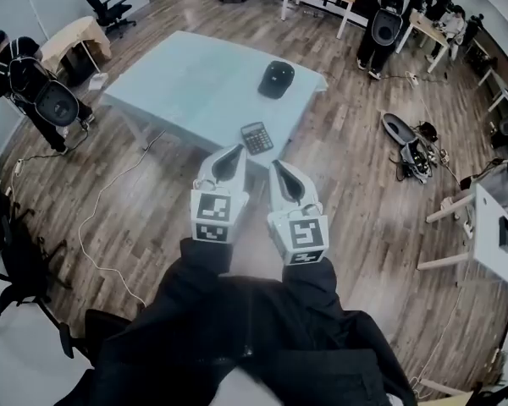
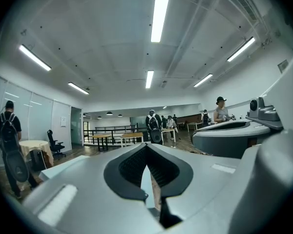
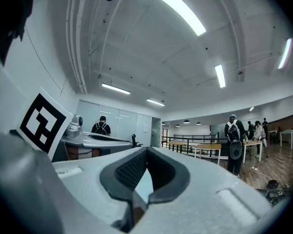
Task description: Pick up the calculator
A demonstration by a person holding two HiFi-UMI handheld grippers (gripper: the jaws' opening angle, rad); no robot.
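Left gripper [image 1: 230, 154] and right gripper [image 1: 281, 169] pointed level, both clenched and empty. Calculator [image 1: 256, 138] lay on table [image 1: 178, 83] just ahead of their tips.

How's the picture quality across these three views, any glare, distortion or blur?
Head view: heavy fisheye bending, dark corners, even light; the calculator looks sharp. Left gripper view: ceiling strip light blown out, rim vignetted. Right gripper view: similar glare from the overhead light.

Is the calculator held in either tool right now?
No, the calculator lies on the table near its edge, ahead of the left tool and the right tool, touching neither.
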